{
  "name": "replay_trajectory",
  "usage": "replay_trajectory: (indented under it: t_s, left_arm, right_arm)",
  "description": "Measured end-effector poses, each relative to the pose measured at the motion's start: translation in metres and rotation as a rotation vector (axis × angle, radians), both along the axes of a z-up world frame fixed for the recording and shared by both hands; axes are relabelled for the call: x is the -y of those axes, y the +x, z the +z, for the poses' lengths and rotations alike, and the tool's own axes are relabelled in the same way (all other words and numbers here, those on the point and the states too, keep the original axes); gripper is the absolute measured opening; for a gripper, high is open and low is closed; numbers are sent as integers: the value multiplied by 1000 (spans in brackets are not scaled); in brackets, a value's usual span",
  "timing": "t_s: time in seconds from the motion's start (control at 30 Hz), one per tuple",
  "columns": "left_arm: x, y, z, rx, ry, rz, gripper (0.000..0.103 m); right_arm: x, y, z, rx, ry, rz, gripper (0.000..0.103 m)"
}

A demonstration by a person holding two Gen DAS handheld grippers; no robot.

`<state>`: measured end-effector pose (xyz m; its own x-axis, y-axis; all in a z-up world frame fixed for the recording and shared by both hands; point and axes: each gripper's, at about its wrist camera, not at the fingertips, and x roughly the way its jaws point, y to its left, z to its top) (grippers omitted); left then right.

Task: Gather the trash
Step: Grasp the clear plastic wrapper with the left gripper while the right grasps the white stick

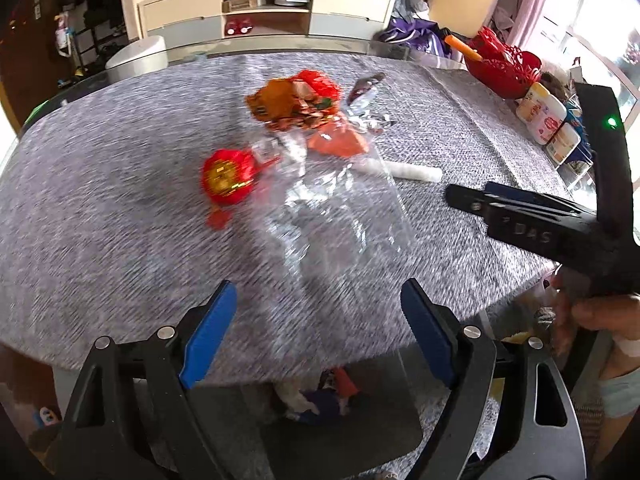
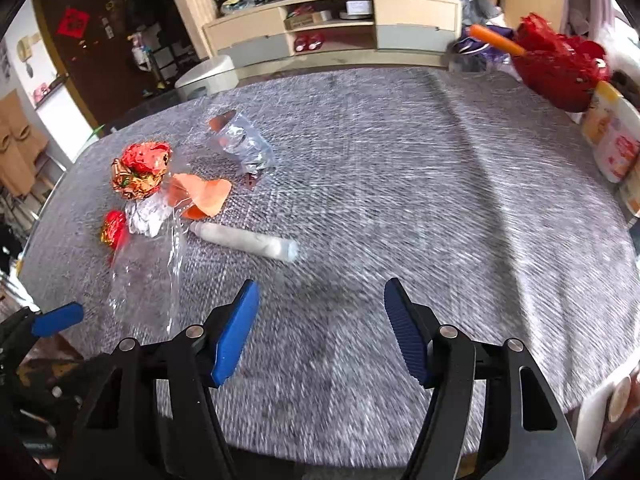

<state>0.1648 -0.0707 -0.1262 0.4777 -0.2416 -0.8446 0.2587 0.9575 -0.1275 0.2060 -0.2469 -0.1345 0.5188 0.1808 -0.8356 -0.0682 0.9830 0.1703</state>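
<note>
Both tongs gaping; wrappers [image 2: 140, 176] ahead, left of right tongs [image 2: 320, 320].

A lived-in home living room. At twelve o'clock a low cream media cabinet [image 1: 266, 10] with open shelves carries heaped clothes on top and red shoes [image 1: 239, 28] below. The round bench [image 1: 100, 220] wears a grey woven cloth. At two o'clock sit a red cut-out basket [image 1: 504, 66] and baby-powder tins [image 1: 542, 114]; a dark door [image 2: 86, 46] bears a red paper charm [image 2: 72, 23].

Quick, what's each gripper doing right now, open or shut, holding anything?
Left gripper: open, holding nothing, above the clear plastic wrap.
Right gripper: open, holding nothing.
</note>
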Motion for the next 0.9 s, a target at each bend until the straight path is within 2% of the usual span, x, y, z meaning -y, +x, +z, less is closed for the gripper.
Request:
replay_trajectory:
  t_s: [0.33, 0.53, 0.67, 0.8, 0.83, 0.9]
  left_arm:
    - [21, 32, -18, -13, 19, -10, 84]
    - [10, 47, -19, 9, 50, 17, 81]
    - [2, 55, -16, 13, 40, 21, 69]
    - [-7, 59, -14, 21, 40, 31, 50]
    - [-10, 60, -13, 19, 31, 32, 48]
    - [-17, 61, -12, 16, 27, 38, 35]
  right_arm:
    - [-27, 24, -5, 52, -82, 117, 65]
    - [-37, 29, -4, 65, -82, 153, 38]
    - [-44, 32, -1, 64, -71, 182, 33]
    - [-52, 29, 1, 41, -28, 234, 32]
    - [-54, 28, 1, 38, -28, 245, 32]
    - [-57, 27, 1, 40, -39, 260, 32]
